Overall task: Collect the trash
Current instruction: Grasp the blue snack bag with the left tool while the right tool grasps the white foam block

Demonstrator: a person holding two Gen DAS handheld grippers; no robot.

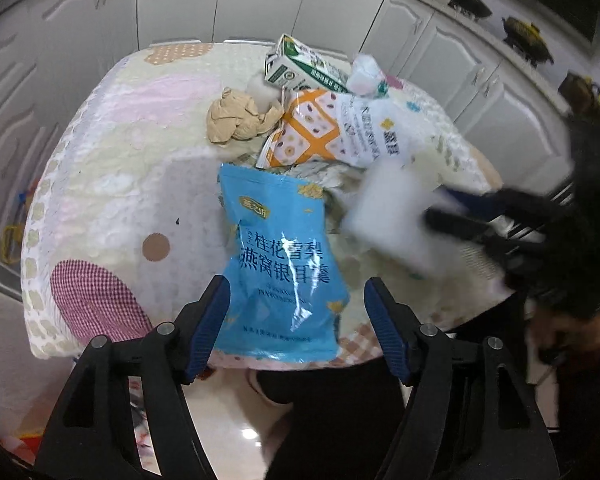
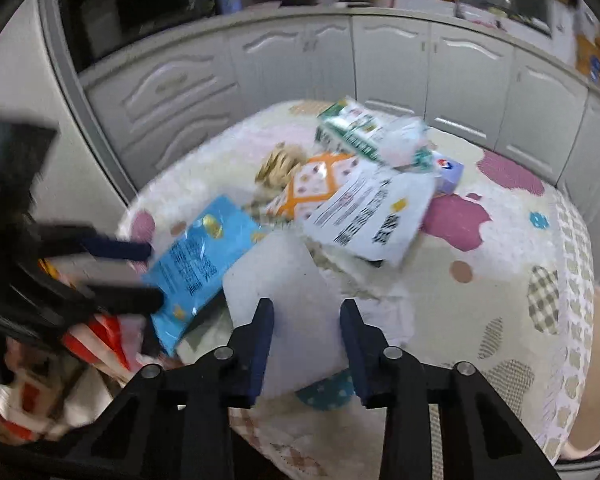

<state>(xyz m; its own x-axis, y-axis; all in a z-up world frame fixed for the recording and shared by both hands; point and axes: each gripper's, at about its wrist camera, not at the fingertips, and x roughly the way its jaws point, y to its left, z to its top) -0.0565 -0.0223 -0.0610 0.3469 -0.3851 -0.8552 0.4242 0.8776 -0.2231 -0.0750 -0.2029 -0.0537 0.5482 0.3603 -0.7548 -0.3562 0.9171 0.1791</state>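
A blue snack bag (image 1: 280, 256) lies flat at the table's near edge, between the fingers of my left gripper (image 1: 296, 292). That gripper is open and its pads stand clear of the bag on both sides. The right wrist view shows the left gripper (image 2: 150, 274) astride the blue bag's (image 2: 204, 256) corner. My right gripper (image 2: 306, 312) is shut on a flat white packet (image 2: 284, 280), blurred in both views. From the left wrist, the right gripper (image 1: 440, 208) holds that packet (image 1: 396, 216) over the table's right side.
More trash sits mid-table: crumpled brown paper (image 1: 240, 116), a green-white carton (image 1: 300, 66), an orange-white bag (image 1: 332, 132), a small tissue pack (image 2: 448, 170). The quilted tablecloth (image 1: 112, 168) ends near me. A red-white bag (image 2: 96, 340) hangs lower left. Grey cabinets (image 2: 392, 60) stand behind.
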